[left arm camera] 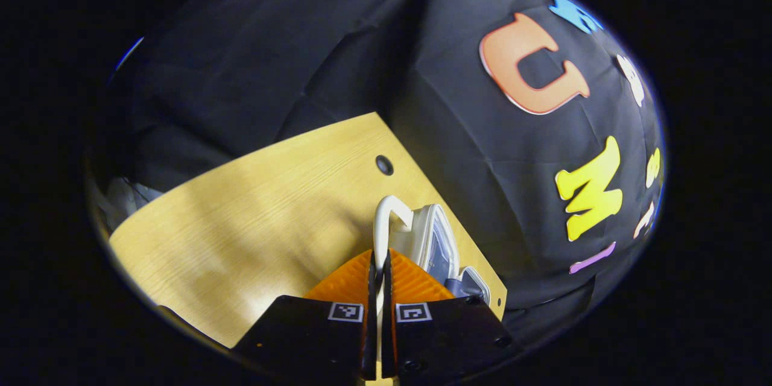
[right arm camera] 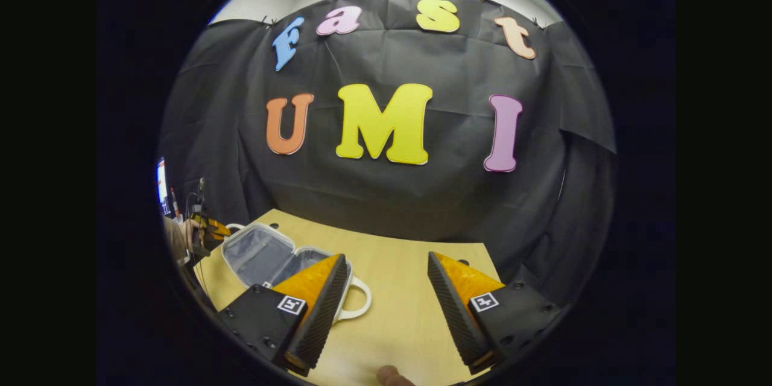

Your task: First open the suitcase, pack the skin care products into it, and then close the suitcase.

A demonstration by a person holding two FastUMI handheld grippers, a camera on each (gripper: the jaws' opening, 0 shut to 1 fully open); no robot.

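Black cloth hangs all round the back of this booth, with a pale wood-grain table [right arm camera: 398, 313] in front of it. On the table sits a small white suitcase [right arm camera: 265, 256], lying open in the right gripper view so you can see its grey lining, one loop handle [right arm camera: 360, 300] poking out toward the camera. The right gripper [right arm camera: 386, 307] hovers over the tabletop with its jaws spread wide and nothing between them; its near finger covers part of the case. Over at the far left edge of that view a hand [right arm camera: 181, 238] holds the other gripper right at the suitcase's far end, but it's tiny and warped so hard to read. In the left gripper view, the left gripper [left arm camera: 378, 280] has its fingers pinched together on the case's white handle [left arm camera: 386, 217], the loop sticking up just past the tips. The suitcase [left arm camera: 437, 241] there is mostly hidden behind the fingers. Something brownish [right arm camera: 392, 376] at the bottom of the right gripper view is cut off, can't tell what.
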